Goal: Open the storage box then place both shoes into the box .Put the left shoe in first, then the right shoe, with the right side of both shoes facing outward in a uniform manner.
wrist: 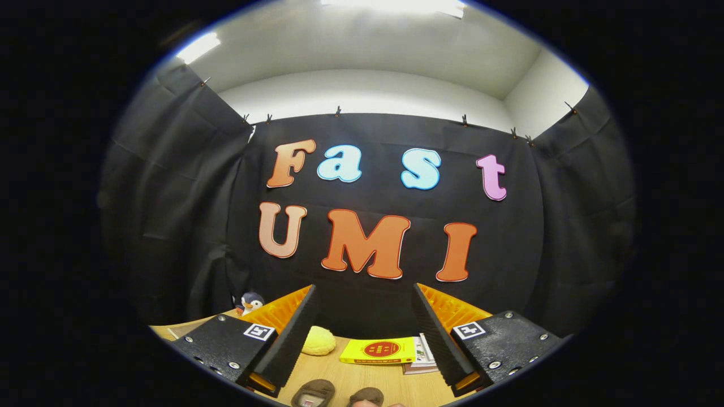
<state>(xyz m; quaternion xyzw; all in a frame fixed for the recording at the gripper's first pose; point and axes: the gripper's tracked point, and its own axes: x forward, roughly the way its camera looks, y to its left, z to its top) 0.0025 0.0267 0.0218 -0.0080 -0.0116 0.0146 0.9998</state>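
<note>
My gripper [365, 311] is held up and level, its two black ribbed fingers [294, 333] spread wide with nothing between them. Low down between the fingers, on the wooden table [362, 379], I see the tips of two brown shoes: one shoe [313, 392] nearer the left finger, the other shoe [366, 397] just to its right. Both shoes are mostly cut off, so I cannot tell left from right.
Beyond the shoes, on the table, lie a yellow soft lump [318, 341] and a yellow book [379, 350] on top of other books [421, 362]. A small penguin toy [249, 302] stands at the far left by the black cloth wall.
</note>
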